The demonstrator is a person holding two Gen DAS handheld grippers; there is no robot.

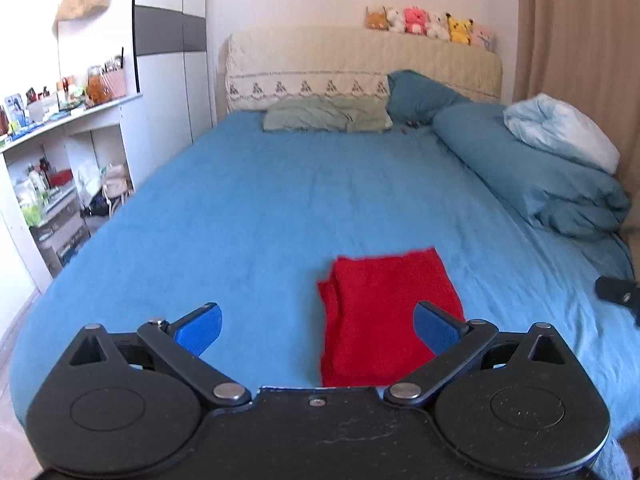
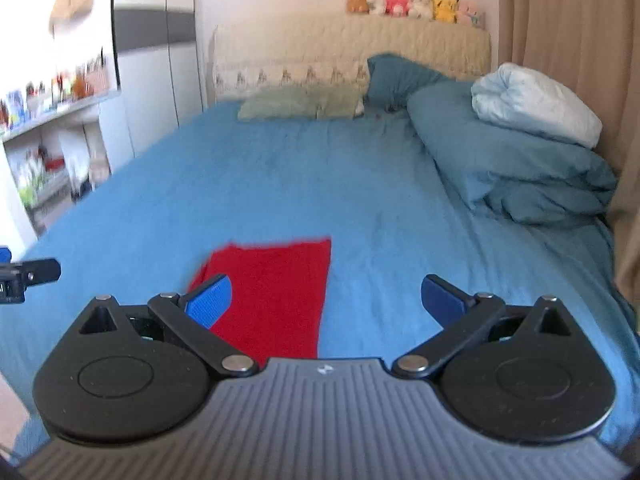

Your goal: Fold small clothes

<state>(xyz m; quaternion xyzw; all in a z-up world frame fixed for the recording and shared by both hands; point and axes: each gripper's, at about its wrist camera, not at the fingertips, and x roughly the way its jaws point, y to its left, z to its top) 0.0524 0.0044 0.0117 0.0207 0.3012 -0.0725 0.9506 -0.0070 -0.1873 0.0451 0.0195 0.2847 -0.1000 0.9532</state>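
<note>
- Fingers (image 1: 199, 330) of the left gripper (image 1: 318, 328) spread wide, released, grasping nothing, hovering above the blue bed sheet (image 1: 248, 208).
- Fingers (image 2: 210, 304) of the right gripper (image 2: 326, 300) likewise spread apart and empty.
- Folded red cloth (image 1: 384, 312) flat on the sheet near the foot of the bed, at 1 o'clock from the left gripper, at 11 o'clock from the right.
- Teal duvet (image 1: 532, 172) heaped at 2 o'clock, pale blanket (image 1: 560, 128) on top.
- Plush toys (image 1: 428, 24) lined along the headboard (image 1: 360, 64) at 12 o'clock.
</note>
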